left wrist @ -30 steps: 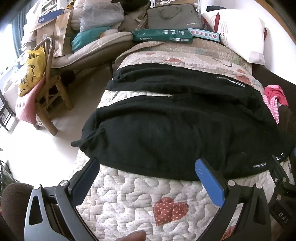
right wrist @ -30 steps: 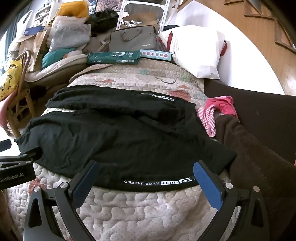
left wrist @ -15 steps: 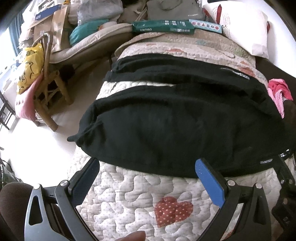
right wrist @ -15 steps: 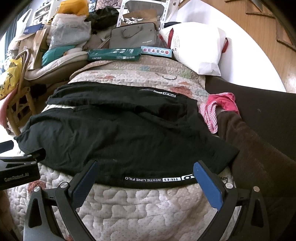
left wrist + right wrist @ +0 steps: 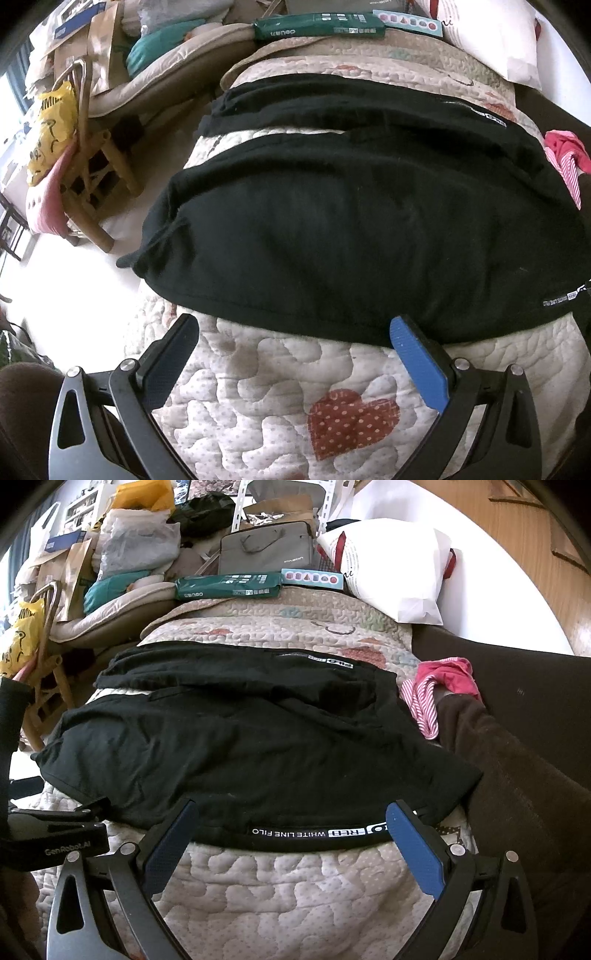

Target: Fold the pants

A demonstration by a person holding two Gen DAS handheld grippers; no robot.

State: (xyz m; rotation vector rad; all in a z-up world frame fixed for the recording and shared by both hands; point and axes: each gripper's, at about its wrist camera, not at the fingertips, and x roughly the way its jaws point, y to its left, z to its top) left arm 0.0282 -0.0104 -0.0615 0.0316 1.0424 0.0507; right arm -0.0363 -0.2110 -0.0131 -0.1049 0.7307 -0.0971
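I am viewing the black pants (image 5: pixel 354 221) lying spread across the quilt (image 5: pixel 280 406), with both legs running toward the left edge of the bed and the waistband (image 5: pixel 317 832) facing me on the right side. The two legs are lying side by side with a strip of quilt showing between them at the far left.

I am holding the left gripper (image 5: pixel 291 341) wide open over the quilt. Its fingertips are sitting just at the near edge of the nearer pant leg, and nothing is between them. A red heart patch (image 5: pixel 351 421) is showing on the quilt below the jaws.

I am holding the right gripper (image 5: pixel 290 825) wide open as well. Its fingertips are framing the lettered waistband, which is lying between them; the jaws are not closed on the cloth. Whether the tips are touching the fabric, I cannot tell.

A pink striped cloth (image 5: pixel 432 698) is lying just beside the right side of the pants. A white pillow (image 5: pixel 391 568) and a green box (image 5: pixel 229 585) are resting at the far end of the bed.
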